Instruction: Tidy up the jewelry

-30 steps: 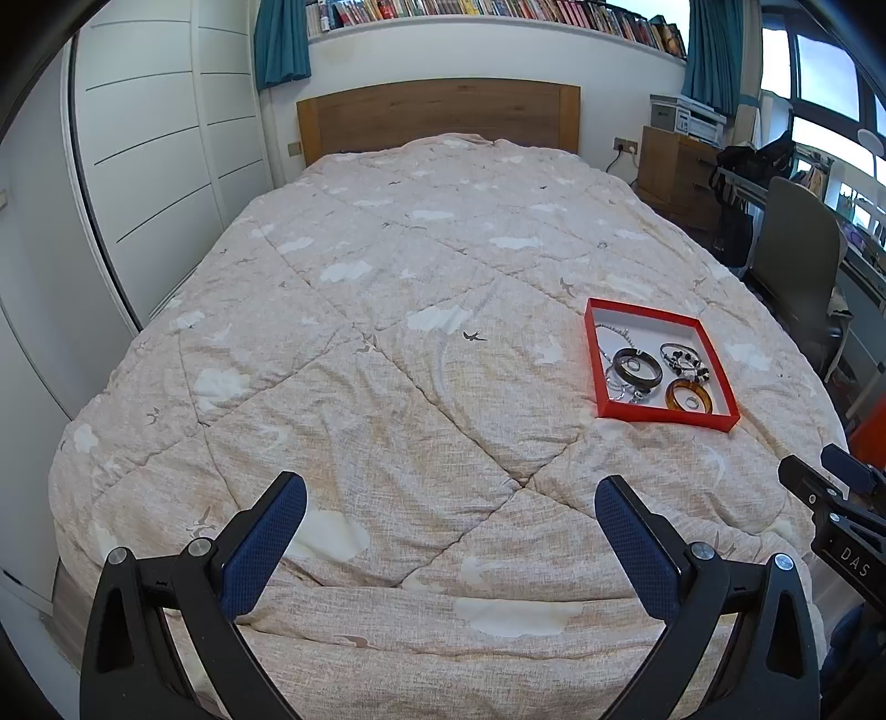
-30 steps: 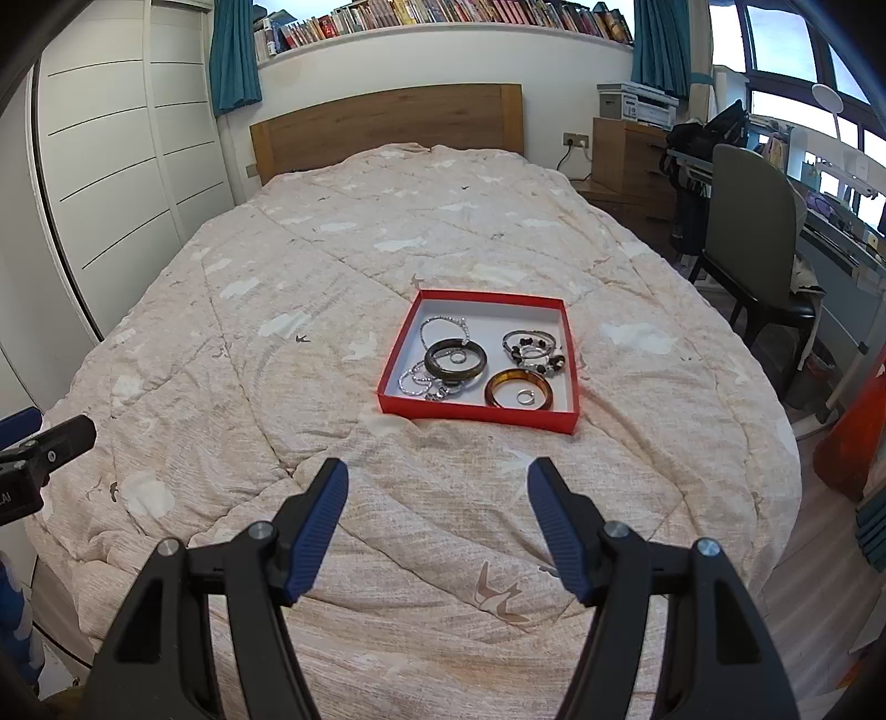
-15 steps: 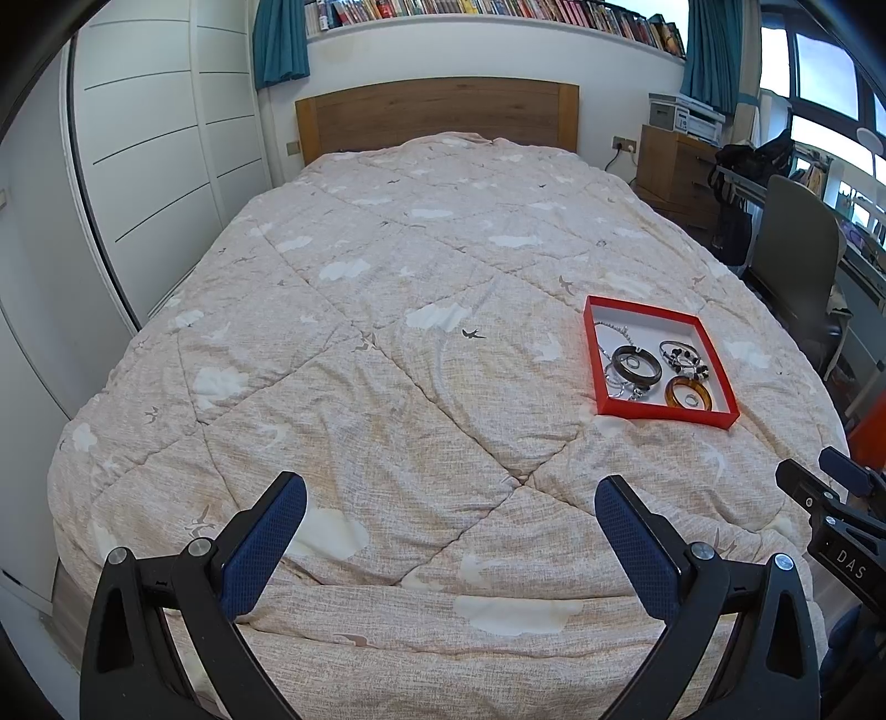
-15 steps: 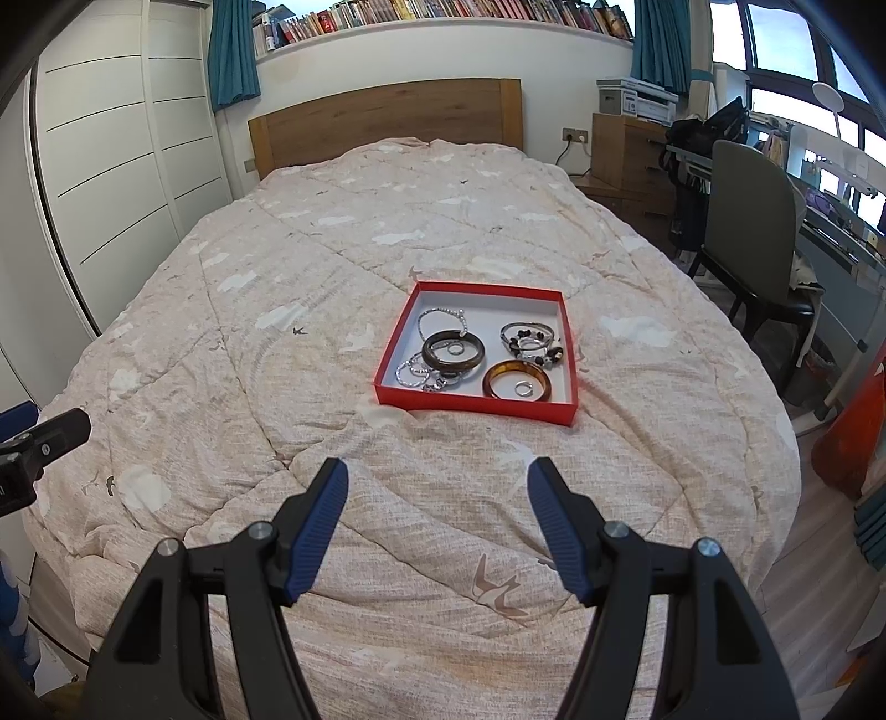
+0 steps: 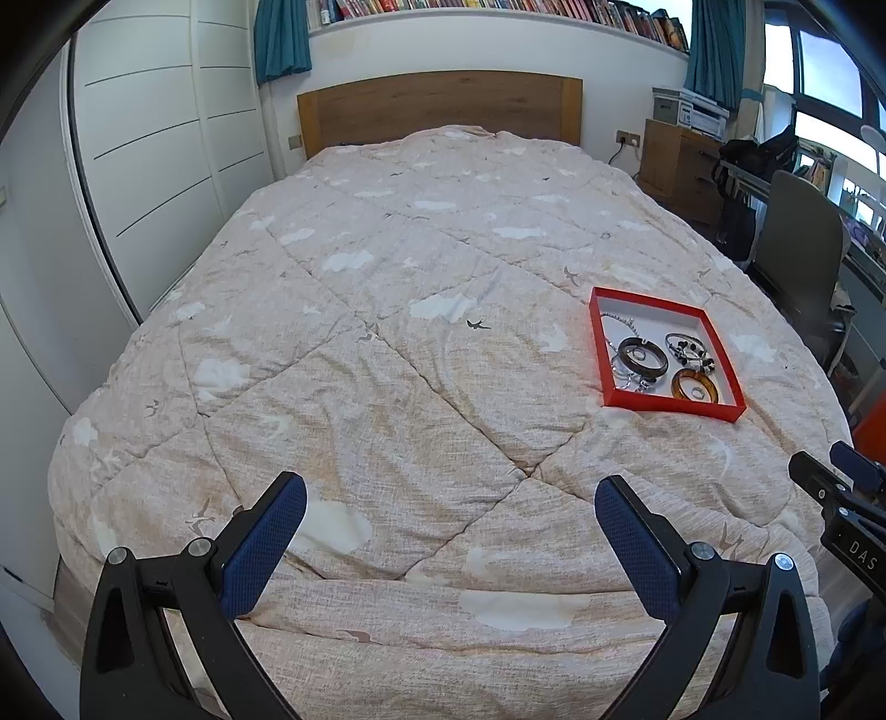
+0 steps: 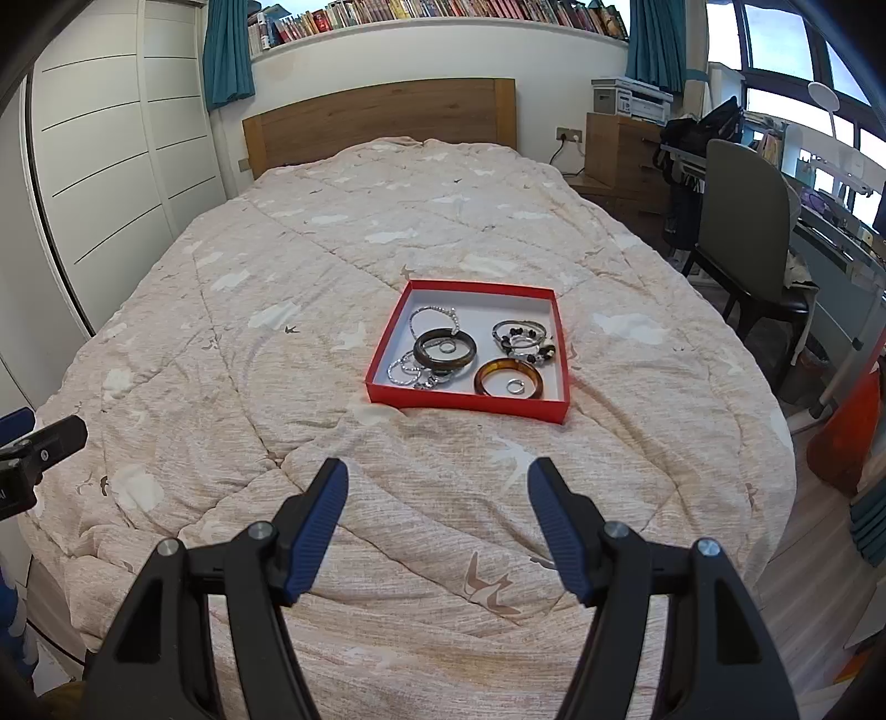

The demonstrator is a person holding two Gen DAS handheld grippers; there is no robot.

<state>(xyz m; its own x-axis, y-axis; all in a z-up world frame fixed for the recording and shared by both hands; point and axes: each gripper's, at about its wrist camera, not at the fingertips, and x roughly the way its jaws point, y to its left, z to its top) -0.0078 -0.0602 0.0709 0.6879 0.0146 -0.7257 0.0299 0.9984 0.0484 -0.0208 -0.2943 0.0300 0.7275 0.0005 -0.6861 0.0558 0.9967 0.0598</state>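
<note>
Right gripper (image 6: pixel 437 520): jaws spread wide, nothing held, hanging over the foot of the quilted bed (image 6: pixel 332 266) with the red tray (image 6: pixel 468 405) straight ahead and well apart from its fingertips.

Left gripper (image 5: pixel 449 531): likewise wide open and empty, off to the left of the tray (image 5: pixel 670 407).

Tray contents, all piled close:
- dark bangle (image 6: pixel 444 349) lying over silver chains (image 6: pixel 412 372), a small ring inside it;
- amber bangle (image 6: pixel 508 378), also with a ring (image 6: pixel 516 385) inside;
- beaded bracelets (image 6: pixel 523 339), tangled together.

Hazards, as I judge them: a pinch on the dark bangle likely drags the chains up with it; the small rings may slip from broad padded fingers and vanish in the quilt folds; the tray rests on soft bedding (no firm base), so a downward push could tip it or slide it.

Writing: "DAS" in white on the right gripper's body, seen at the left camera's edge. Book spines on the high shelf (image 6: pixel 443 8) too small to read.
</note>
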